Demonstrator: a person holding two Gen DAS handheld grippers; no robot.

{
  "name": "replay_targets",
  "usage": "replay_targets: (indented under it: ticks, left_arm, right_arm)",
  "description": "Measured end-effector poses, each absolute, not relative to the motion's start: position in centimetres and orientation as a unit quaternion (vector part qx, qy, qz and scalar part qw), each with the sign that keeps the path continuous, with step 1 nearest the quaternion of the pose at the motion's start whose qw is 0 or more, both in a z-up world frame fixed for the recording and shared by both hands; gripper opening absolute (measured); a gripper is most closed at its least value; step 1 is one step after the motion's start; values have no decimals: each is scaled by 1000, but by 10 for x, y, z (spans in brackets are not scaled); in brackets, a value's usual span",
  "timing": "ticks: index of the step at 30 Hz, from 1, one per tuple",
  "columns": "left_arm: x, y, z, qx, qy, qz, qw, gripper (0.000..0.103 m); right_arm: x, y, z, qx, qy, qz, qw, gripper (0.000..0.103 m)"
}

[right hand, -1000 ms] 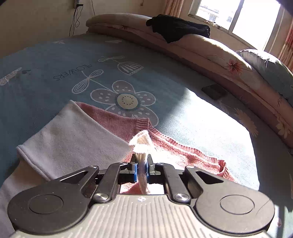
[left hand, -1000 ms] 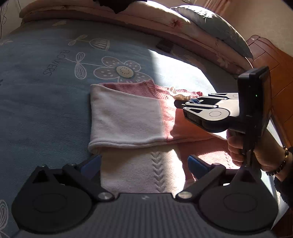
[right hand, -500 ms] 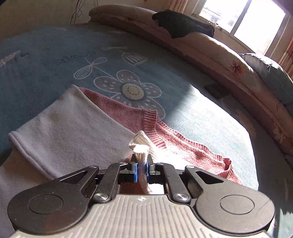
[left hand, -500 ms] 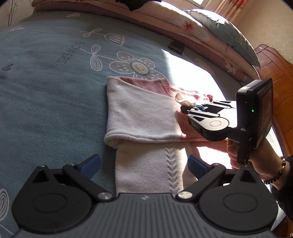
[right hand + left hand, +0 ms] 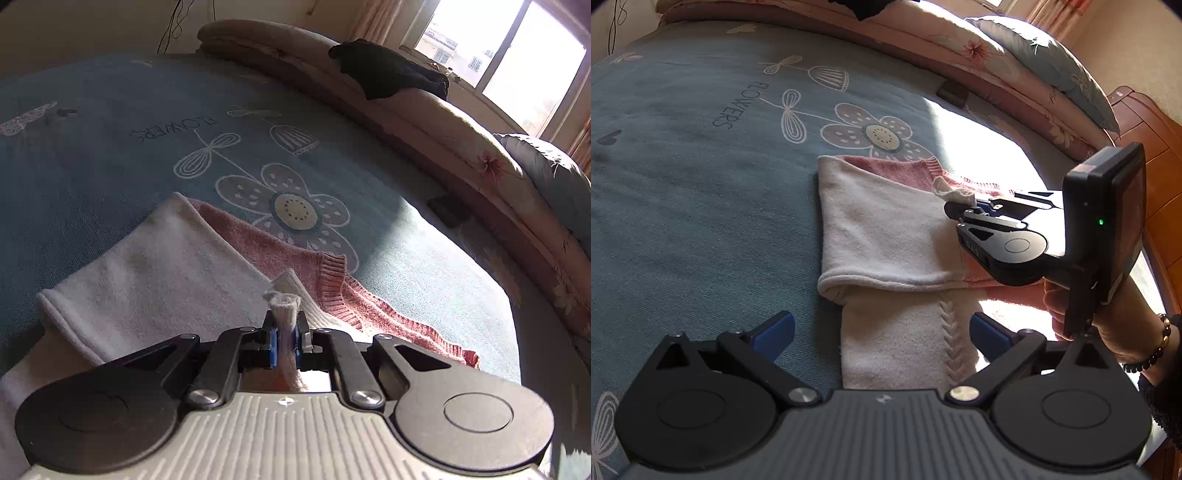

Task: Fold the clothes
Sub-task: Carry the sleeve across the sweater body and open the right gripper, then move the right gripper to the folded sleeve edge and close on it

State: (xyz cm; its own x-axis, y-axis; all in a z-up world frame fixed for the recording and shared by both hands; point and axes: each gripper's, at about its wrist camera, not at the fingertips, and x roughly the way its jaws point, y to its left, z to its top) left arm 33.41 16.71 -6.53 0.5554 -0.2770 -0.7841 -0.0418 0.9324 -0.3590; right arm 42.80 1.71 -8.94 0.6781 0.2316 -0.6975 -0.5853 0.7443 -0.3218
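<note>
My right gripper (image 5: 284,341) pinches the white cuff (image 5: 282,301); I should lay it flat across the sweater (image 5: 886,229), while my left gripper (image 5: 882,328) hangs open, empty.

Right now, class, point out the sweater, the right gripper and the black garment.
sweater (image 5: 886,229), left wrist view, on its folded white panel.
right gripper (image 5: 284,341), right wrist view, between its fingertips.
black garment (image 5: 388,72), right wrist view, on its middle.

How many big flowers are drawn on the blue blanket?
1 big flower with round petals, just past the pink and white sweater. Small tulip-like drawings sit farther up near the word FLOWERS. More may be hidden under the sweater or off the picture's edge.
</note>
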Motion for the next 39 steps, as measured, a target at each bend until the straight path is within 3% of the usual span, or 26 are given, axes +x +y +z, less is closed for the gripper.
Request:
replay_targets:
  ticks: [4, 5, 7, 9, 13, 15, 19, 21, 26, 32, 39]
  left_arm:
    - [337, 159, -66, -162, 474, -75, 862, 100]
    - [337, 157, -66, -159, 476, -77, 862, 100]
    - [339, 153, -65, -149, 478, -78, 862, 100]
    - [340, 149, -62, -136, 479, -79, 864, 100]
    - [349, 137, -51, -109, 474, -79, 870, 100]
    - [357, 125, -46, -97, 469, -85, 874, 100]
    - [378, 78, -37, -40, 451, -118, 884, 100]
    - [394, 38, -37, 7, 440, -152, 885, 100]
    - [418, -71, -49, 125, 421, -248, 863, 100]
    - [435, -172, -83, 206, 405, -302, 838, 100]
    - [463, -181, -95, 189, 413, -257, 853, 99]
  right_arm:
    - [437, 21, -95, -253, 368, 252, 858, 17]
    - [437, 19, -96, -246, 376, 256, 856, 25]
    - [436, 14, -93, -232, 382, 266, 854, 31]
    - [431, -1, -82, -202, 383, 281, 856, 51]
    - [418, -49, -61, -155, 379, 271, 871, 56]
    - [410, -81, -52, -130, 381, 252, 880, 66]
    - [389, -156, -45, -84, 395, 160, 901, 74]
    - [378, -197, -51, -61, 412, 103, 903, 85]
    - [367, -268, -86, -60, 453, 11, 889, 87]
    - [379, -301, -107, -85, 447, -14, 890, 87]
    - [393, -315, -109, -96, 420, 20, 902, 85]
